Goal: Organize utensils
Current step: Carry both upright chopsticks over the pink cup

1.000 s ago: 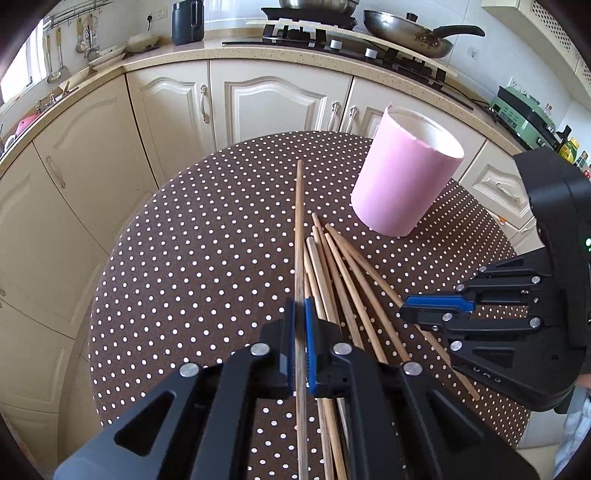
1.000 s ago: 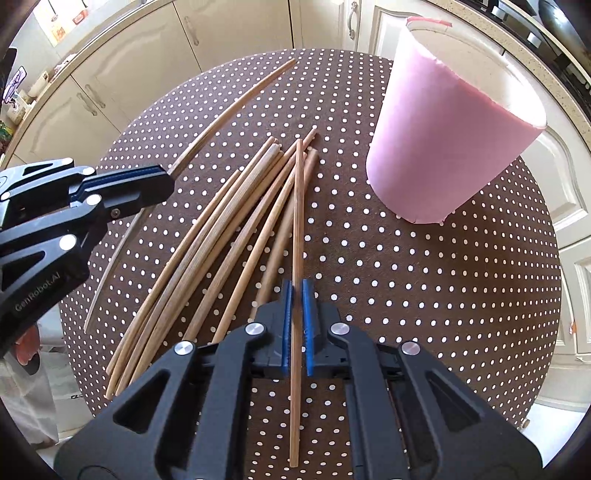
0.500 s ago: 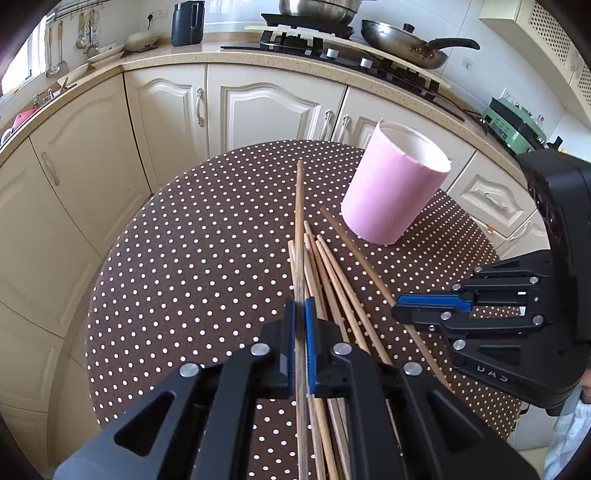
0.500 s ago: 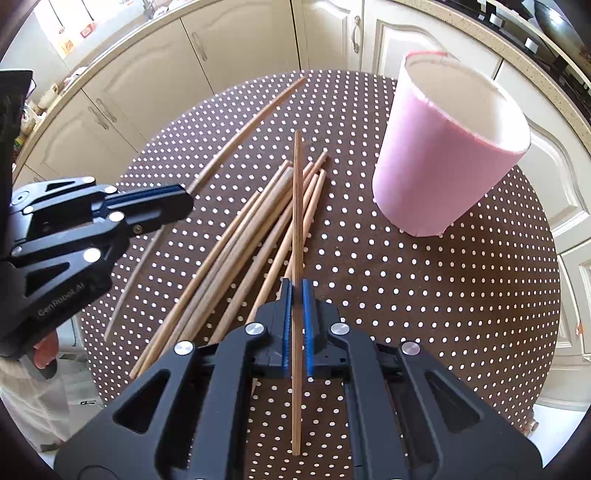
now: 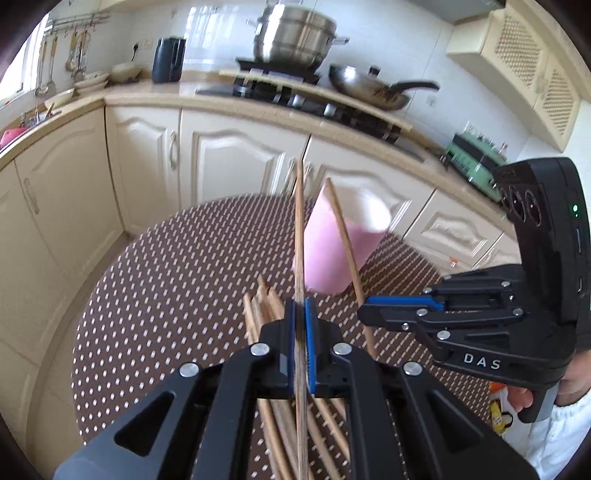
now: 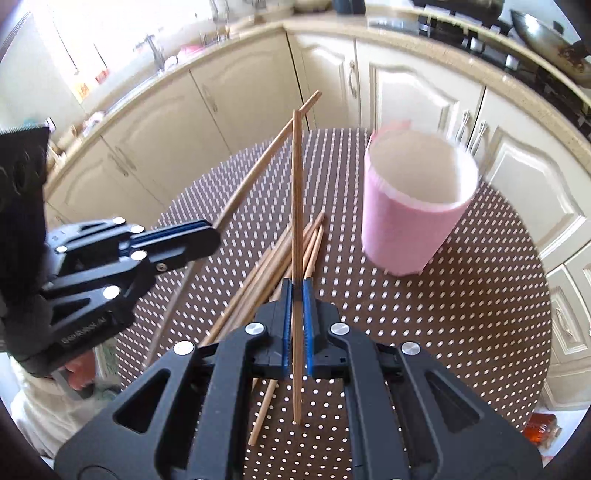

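Two grippers are seen: the left gripper [image 5: 300, 314] and the right gripper [image 6: 296, 291], and one wooden chopstick is clamped in each, the left-held chopstick [image 5: 299, 221] and the right-held chopstick [image 6: 296, 192]. One pink cylindrical holder [image 6: 410, 225] is counted on one round polka-dot table [image 6: 461, 314]. About five or six more loose chopsticks [image 6: 273, 266] are left lying in a bundle; an exact count cannot be made. On the stove, one steel stockpot [image 5: 295, 35] and one wok [image 5: 369, 86] are counted.

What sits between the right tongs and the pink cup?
Right wrist view: only bare dotted tablecloth between the right tongs and the pink cup; the loose chopsticks lie on the other side.
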Demonstrator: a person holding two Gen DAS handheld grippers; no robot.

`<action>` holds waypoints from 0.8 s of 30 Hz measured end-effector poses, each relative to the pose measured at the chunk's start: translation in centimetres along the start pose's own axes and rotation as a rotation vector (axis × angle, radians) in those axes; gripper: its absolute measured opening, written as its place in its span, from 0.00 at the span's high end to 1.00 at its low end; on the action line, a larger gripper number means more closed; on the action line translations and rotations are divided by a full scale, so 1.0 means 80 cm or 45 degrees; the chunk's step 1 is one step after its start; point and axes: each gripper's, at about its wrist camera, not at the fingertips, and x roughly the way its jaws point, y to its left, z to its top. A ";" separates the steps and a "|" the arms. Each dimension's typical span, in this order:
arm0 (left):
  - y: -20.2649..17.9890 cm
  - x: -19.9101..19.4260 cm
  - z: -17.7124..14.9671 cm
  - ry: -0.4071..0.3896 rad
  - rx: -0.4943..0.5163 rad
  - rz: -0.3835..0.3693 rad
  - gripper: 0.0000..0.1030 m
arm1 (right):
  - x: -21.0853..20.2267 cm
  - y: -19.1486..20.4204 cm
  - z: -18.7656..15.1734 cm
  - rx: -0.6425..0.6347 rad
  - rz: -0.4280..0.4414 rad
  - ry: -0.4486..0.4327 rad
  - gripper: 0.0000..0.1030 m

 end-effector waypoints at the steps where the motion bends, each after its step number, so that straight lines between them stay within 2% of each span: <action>1: -0.003 -0.002 0.005 -0.032 0.004 -0.007 0.95 | -0.010 -0.003 0.001 0.003 0.004 -0.026 0.94; 8: -0.037 -0.008 0.044 -0.299 0.024 -0.109 0.95 | -0.091 -0.020 0.022 0.018 0.027 -0.222 0.94; 11: -0.051 -0.005 0.064 -0.379 0.030 -0.135 0.95 | -0.123 -0.020 0.037 0.021 0.032 -0.292 0.94; 18: -0.074 0.006 0.120 -0.559 0.036 -0.133 0.95 | -0.176 -0.028 0.066 0.033 0.011 -0.416 0.94; 24: -0.080 0.025 0.152 -0.678 0.024 -0.105 0.95 | -0.185 -0.057 0.090 0.041 -0.035 -0.462 0.94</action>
